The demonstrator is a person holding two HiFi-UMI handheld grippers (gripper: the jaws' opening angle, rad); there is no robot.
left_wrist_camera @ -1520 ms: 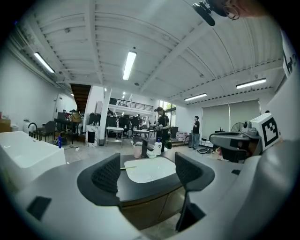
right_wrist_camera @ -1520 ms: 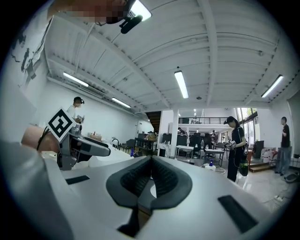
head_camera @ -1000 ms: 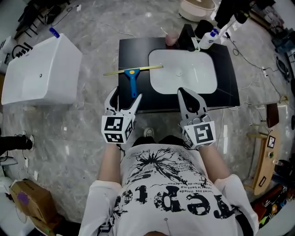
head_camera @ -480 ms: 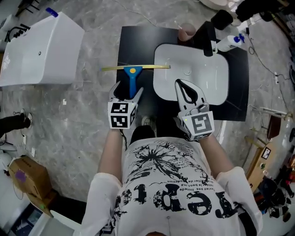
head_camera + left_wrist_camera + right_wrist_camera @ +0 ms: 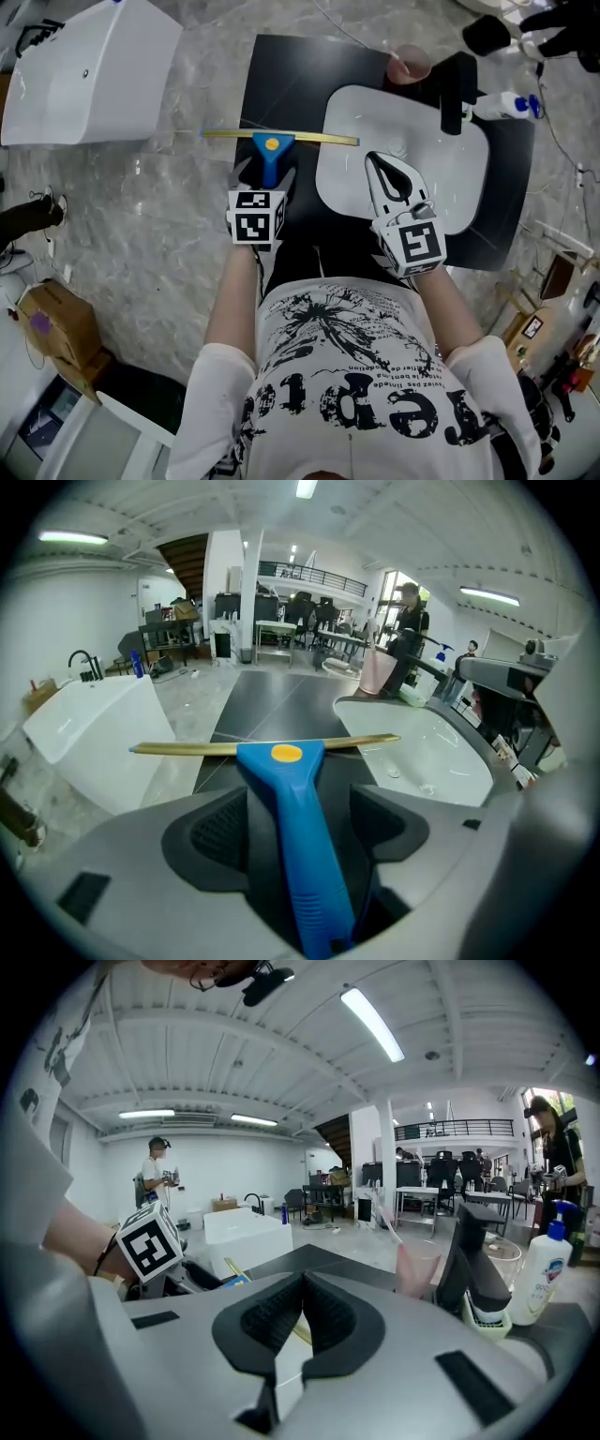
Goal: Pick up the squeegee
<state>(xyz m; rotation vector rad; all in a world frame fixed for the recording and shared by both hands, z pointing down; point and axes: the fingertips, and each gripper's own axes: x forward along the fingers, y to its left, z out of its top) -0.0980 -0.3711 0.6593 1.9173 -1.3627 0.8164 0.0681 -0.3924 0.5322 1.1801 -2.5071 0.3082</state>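
The squeegee [image 5: 272, 146] lies on the black counter [image 5: 291, 84], left of the sink. It has a blue handle with a yellow dot and a long yellow blade lying crosswise. My left gripper [image 5: 268, 174] is open and straddles the handle. In the left gripper view the handle [image 5: 286, 771] runs between the two dark pads [image 5: 217, 829], with a gap showing on each side. My right gripper [image 5: 380, 161] is shut on nothing and hovers over the white basin; in the right gripper view its jaws [image 5: 300, 1288] meet in a point.
A white basin [image 5: 450, 178] is set in the counter, with a black faucet [image 5: 455, 89], a pink cup [image 5: 410, 64] and a white pump bottle [image 5: 506, 103] behind it. A white tub [image 5: 89, 70] stands on the marble floor to the left, and a cardboard box [image 5: 52, 323] at the lower left.
Both grippers have moved forward. The left one has slid from short of the handle to either side of it. The right one has come over the basin, still shut.
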